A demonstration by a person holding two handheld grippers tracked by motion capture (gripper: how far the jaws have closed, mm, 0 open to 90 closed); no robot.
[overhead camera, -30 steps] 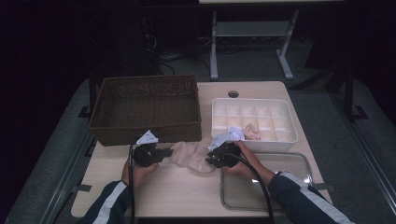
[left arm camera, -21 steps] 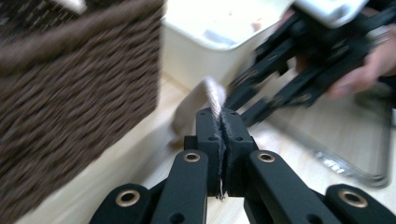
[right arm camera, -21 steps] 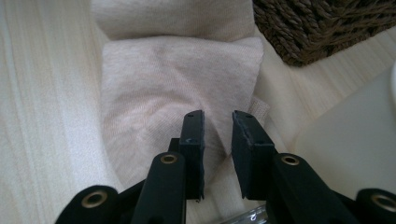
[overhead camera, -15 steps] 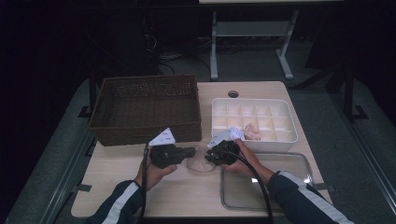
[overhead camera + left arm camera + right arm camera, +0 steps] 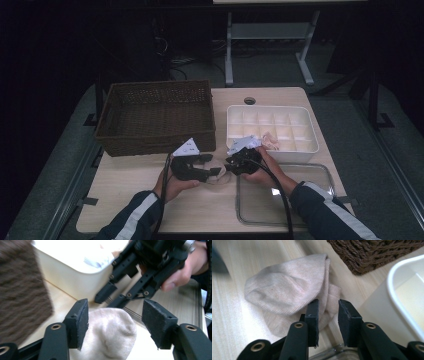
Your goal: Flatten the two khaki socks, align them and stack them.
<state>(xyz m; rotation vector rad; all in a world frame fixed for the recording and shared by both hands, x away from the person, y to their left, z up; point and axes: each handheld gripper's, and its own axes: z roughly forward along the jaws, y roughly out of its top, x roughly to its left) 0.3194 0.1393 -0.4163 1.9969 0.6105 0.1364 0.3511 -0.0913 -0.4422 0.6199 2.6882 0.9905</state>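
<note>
Tabletop [image 5: 125, 200] (pale wood): sock [image 5: 110, 332] between left gripper [image 5: 115, 325] jaws, unclamped.

High view: fixed overhead, looking forward-down over the table [image 5: 150, 210]. Both gripper views sit low, close-up, facing each other across the same sock [image 5: 110, 332], also visible from above.

Dim lab (staged): bare worktable [image 5: 150, 210], workbench frame [image 5: 270, 35] behind.
</note>
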